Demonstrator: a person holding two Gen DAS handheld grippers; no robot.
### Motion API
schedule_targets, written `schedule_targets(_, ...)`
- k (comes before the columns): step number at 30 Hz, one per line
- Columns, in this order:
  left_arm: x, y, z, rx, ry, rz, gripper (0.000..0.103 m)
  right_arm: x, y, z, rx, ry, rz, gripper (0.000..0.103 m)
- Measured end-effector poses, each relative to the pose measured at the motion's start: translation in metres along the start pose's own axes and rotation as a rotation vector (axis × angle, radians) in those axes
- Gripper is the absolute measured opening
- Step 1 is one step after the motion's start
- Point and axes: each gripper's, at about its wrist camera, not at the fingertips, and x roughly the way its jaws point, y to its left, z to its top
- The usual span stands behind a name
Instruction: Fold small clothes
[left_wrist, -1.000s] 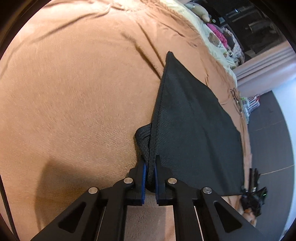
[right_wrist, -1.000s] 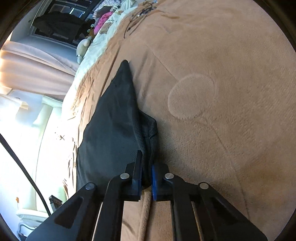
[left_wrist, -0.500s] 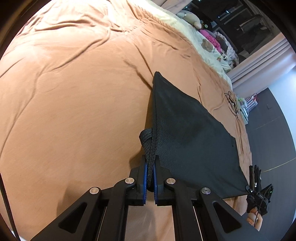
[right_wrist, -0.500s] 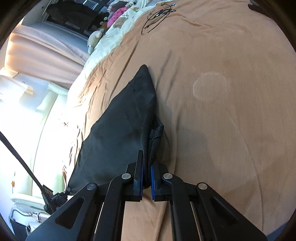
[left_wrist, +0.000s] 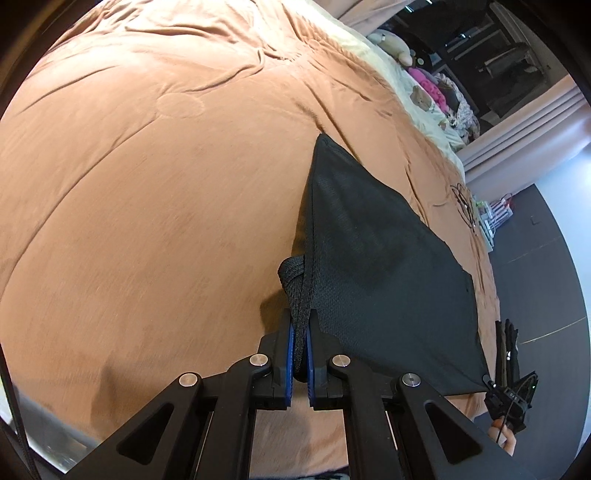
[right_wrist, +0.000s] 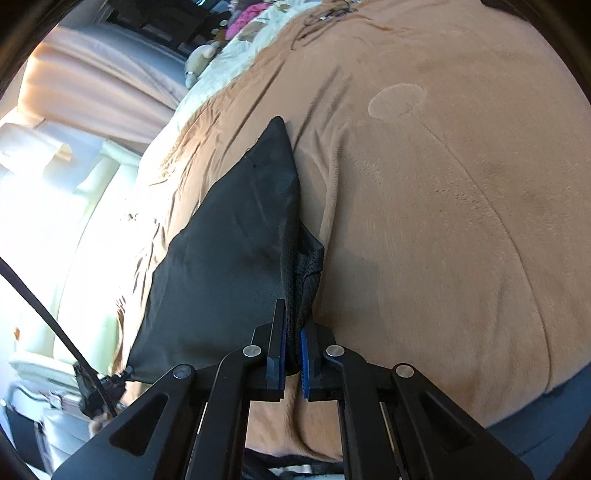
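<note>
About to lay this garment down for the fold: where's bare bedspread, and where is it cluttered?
Bare brown bedspread spreads wide beside the black garment held by the left gripper and the right gripper, around the round imprint. Crowded: the far end, with cables, stuffed toys and pink clothes.

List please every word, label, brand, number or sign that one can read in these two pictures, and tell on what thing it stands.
None: no text can be read in either view.
The black garment shows no label or print.
The orange blanket bears only a plain pressed round mark, no letters.
The left gripper and the right gripper, both shut on the garment, carry no marking.
The far clutter by the plush toy is too small and blurred.
</note>
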Motion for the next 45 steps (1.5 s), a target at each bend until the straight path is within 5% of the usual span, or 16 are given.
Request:
schedule_targets(14,0.003,0.007,-0.010,-0.010,0.007,-0.016,0.008,-0.036,0.039,-0.005,-0.161,-0.034,-0.175,0.005)
schedule_targets(18,0.008,0.016,-0.014,-0.038,0.018,-0.036,0.032,-0.037,0.062,-0.017,-0.220,-0.050,-0.182,0.005)
schedule_targets(20,0.009,0.017,-0.018,-0.049,0.014,-0.054,0.036,-0.029,0.073,-0.020,-0.247,-0.044,-0.182,0.006)
schedule_targets(21,0.011,0.018,-0.019,-0.056,0.014,-0.062,0.037,-0.024,0.078,-0.021,-0.261,-0.035,-0.182,0.009)
schedule_targets(23,0.013,0.019,-0.021,-0.069,0.013,-0.072,0.037,-0.012,0.087,-0.024,-0.284,-0.022,-0.186,0.040)
schedule_targets(25,0.014,0.018,-0.023,-0.074,0.009,-0.083,0.040,-0.003,0.101,-0.029,-0.307,-0.031,-0.169,0.048)
schedule_targets(35,0.023,0.015,-0.022,-0.067,-0.005,-0.117,0.039,0.066,0.169,-0.056,-0.449,0.062,-0.101,0.048)
schedule_targets(38,0.023,0.015,-0.022,-0.055,-0.011,-0.101,0.019,0.088,0.187,-0.065,-0.487,0.099,-0.089,0.048)
schedule_targets(39,0.023,0.016,-0.022,-0.051,-0.003,-0.097,0.010,0.097,0.194,-0.067,-0.503,0.109,-0.091,0.046)
schedule_targets(45,0.022,0.027,-0.024,-0.061,-0.006,-0.131,0.007,0.135,0.215,-0.076,-0.525,0.144,-0.165,0.022)
